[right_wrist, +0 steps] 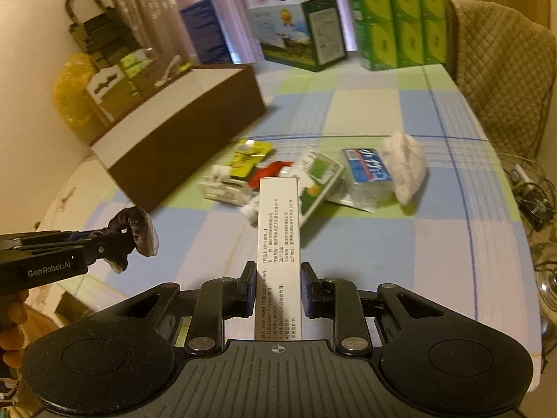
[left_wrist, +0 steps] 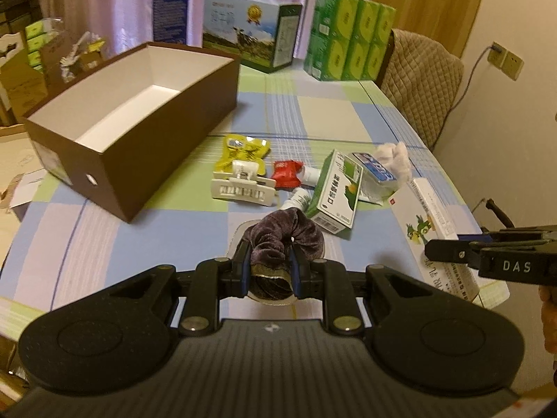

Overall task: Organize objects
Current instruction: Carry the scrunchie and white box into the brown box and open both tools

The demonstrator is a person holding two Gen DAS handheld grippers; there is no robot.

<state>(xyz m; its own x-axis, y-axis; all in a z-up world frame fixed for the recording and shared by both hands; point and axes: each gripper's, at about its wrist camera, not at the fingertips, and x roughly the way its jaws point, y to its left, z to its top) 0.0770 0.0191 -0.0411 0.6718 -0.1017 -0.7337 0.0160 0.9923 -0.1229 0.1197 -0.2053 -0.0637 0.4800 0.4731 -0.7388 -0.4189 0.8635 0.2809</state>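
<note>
We've got a brown box (left_wrist: 167, 129) with a white inside, open and empty, sitting at an angle on the checked tablecloth. Just right of it is the pile: a yellow packet (left_wrist: 243, 151), with a white hair clip (left_wrist: 242, 188) overlapping its near edge, a red candy (left_wrist: 286, 173), and a green carton (left_wrist: 337, 193) tilted up on what we think are two small white bottles, hard to tell. A blue-labelled pack (left_wrist: 374, 169) lies behind it, touching a fluffy white cloth (left_wrist: 395, 156). The purple scrunchie (left_wrist: 285, 235) is pinched in the left gripper (left_wrist: 269, 264), and the long white carton (right_wrist: 278, 240) is clamped lengthwise in the right gripper (right_wrist: 278, 287).
</note>
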